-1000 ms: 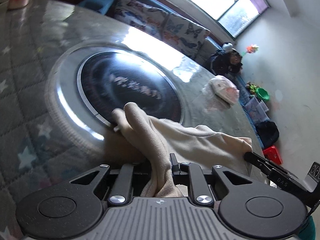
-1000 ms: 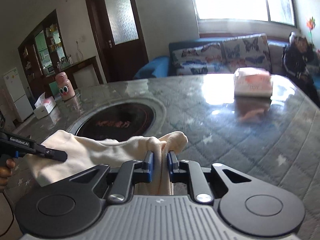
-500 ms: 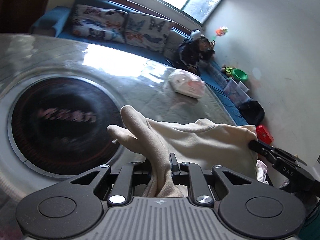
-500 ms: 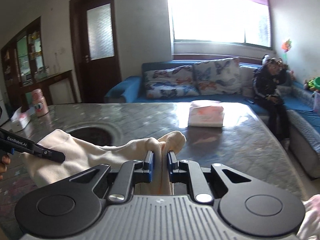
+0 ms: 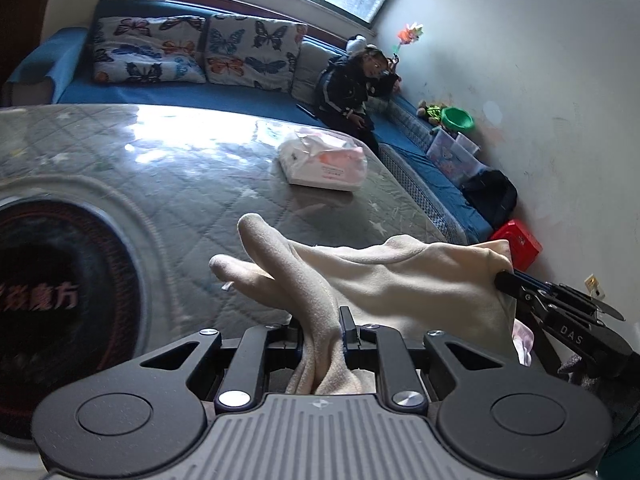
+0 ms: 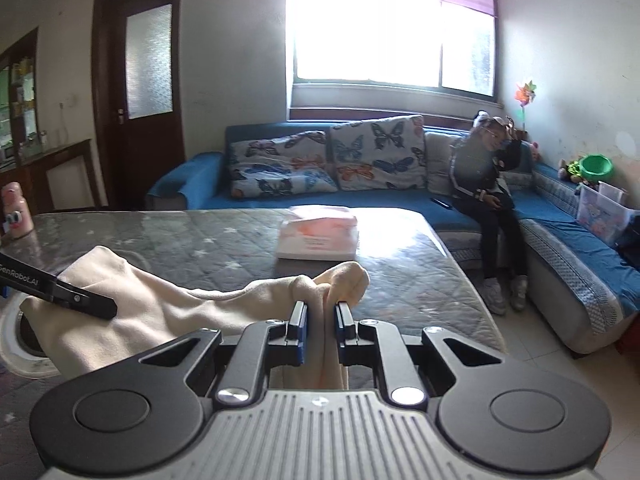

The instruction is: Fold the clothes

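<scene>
A cream garment [image 5: 400, 280] hangs stretched in the air between two handheld grippers, above the near edge of a quilted table [image 5: 192, 184]. The left gripper [image 5: 322, 326] pinches a bunched end between its closed-in fingers, and the right gripper [image 6: 318, 322] clamps the opposite end the same way. Holding both ends apart seems meant to pull the cloth flat before it is laid down or doubled over. A wrapped white package [image 6: 318, 238] lies farther back on the table, well clear.
</scene>
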`<action>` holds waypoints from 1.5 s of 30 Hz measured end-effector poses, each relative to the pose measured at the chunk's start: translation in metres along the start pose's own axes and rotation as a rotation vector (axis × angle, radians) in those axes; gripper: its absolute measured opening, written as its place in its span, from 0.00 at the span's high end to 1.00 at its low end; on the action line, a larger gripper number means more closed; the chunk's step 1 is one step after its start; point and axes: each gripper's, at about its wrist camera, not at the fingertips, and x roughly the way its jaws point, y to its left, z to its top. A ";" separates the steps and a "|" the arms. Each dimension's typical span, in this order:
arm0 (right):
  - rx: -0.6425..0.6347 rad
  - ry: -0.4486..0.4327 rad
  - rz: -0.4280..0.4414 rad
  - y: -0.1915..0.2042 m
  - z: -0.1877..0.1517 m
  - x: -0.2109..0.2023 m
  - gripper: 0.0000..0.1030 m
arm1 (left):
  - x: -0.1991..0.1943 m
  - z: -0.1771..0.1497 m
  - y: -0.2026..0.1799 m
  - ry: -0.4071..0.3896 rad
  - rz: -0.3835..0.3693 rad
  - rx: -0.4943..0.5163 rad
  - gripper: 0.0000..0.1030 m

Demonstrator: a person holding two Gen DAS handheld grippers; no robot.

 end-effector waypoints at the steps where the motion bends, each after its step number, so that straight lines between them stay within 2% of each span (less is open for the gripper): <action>1: 0.003 0.003 -0.007 -0.004 0.000 0.003 0.88 | 0.005 0.001 -0.002 0.005 0.001 0.004 0.84; 11: 0.041 0.056 -0.056 -0.034 -0.015 0.029 0.88 | 0.040 -0.001 -0.009 0.063 -0.015 -0.004 0.84; 20: 0.062 0.112 -0.069 -0.043 -0.032 0.048 0.87 | 0.057 -0.012 0.004 0.133 0.004 -0.042 0.81; 29: 0.066 0.160 -0.082 -0.046 -0.043 0.062 0.86 | 0.058 -0.014 0.009 0.136 0.030 -0.035 0.72; 36: 0.053 0.156 -0.094 -0.044 -0.043 0.059 0.84 | 0.052 -0.011 0.013 0.112 0.075 -0.038 0.58; 41: 0.015 0.153 -0.024 -0.021 -0.036 0.068 0.83 | 0.049 -0.008 0.018 0.093 0.102 -0.050 0.57; 45: -0.019 0.157 0.034 -0.001 -0.031 0.078 0.77 | 0.049 -0.005 0.021 0.083 0.118 -0.053 0.57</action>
